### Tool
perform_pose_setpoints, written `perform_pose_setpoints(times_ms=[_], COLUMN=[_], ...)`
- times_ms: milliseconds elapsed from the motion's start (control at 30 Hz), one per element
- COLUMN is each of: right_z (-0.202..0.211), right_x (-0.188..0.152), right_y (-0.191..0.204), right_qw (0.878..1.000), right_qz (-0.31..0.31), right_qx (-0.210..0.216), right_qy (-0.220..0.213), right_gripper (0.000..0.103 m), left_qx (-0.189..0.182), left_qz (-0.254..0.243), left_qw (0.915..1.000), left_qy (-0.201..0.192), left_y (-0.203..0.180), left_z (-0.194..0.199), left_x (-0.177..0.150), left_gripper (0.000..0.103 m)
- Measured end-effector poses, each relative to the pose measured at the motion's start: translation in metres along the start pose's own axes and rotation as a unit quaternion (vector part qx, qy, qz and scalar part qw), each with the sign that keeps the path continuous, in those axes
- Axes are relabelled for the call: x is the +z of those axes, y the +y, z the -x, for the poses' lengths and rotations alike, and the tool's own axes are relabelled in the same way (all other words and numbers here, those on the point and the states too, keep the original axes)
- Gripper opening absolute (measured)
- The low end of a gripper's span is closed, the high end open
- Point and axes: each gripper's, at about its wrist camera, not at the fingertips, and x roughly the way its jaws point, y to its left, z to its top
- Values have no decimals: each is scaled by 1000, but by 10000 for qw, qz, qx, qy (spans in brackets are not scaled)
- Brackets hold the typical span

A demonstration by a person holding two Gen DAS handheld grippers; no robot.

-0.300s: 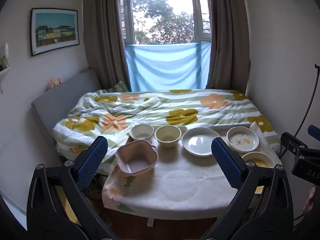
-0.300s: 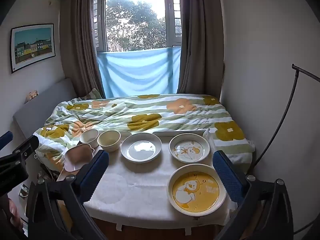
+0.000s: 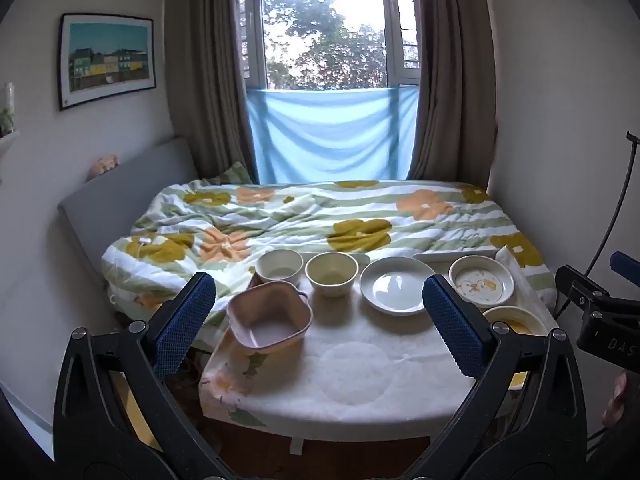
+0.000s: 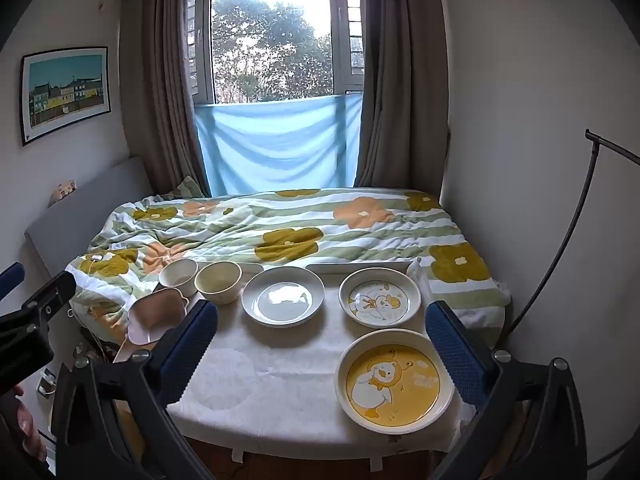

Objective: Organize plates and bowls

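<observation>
On a small table point(image 3: 360, 376) point(image 4: 280, 368) with a white cloth stand a pink square bowl point(image 3: 269, 315) point(image 4: 157, 313), a white bowl point(image 3: 279, 266) point(image 4: 178, 273), a cream bowl point(image 3: 331, 273) point(image 4: 218, 280), a plain white plate point(image 3: 395, 290) point(image 4: 283, 296), a small white duck plate point(image 3: 481, 283) point(image 4: 379, 297) and a large yellow duck plate point(image 4: 394, 381) point(image 3: 516, 320). My left gripper point(image 3: 320, 316) hovers open before the table, nothing between its fingers. My right gripper point(image 4: 322, 340) is open too, above the table's near edge.
Behind the table lies a bed with a floral quilt point(image 3: 320, 220) point(image 4: 288, 228), under a curtained window. A thin tray or board edge point(image 4: 356, 268) sits behind the plates. A black lamp stand point(image 4: 568, 240) rises at the right wall. A person's hand point(image 3: 616, 396) shows at the right edge.
</observation>
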Motion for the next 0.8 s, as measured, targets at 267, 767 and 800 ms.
perform_pose_setpoints(times_ms=[267, 767, 800], right_z=[0, -3, -3], right_x=[1, 1, 1], right_y=[-1, 0, 0], right_qw=[10000, 10000, 10000], right_qz=[10, 20, 19], right_qx=[11, -11, -6], right_qy=[2, 7, 12], right_gripper=[103, 103, 103], left_qx=[-14, -33, -32], left_qz=[-25, -49, -62], left_qw=[10000, 10000, 10000], left_qy=[33, 26, 20], left_y=[1, 0, 0], left_z=[-3, -6, -6], left_x=[1, 3, 3], left_gripper=[103, 103, 103])
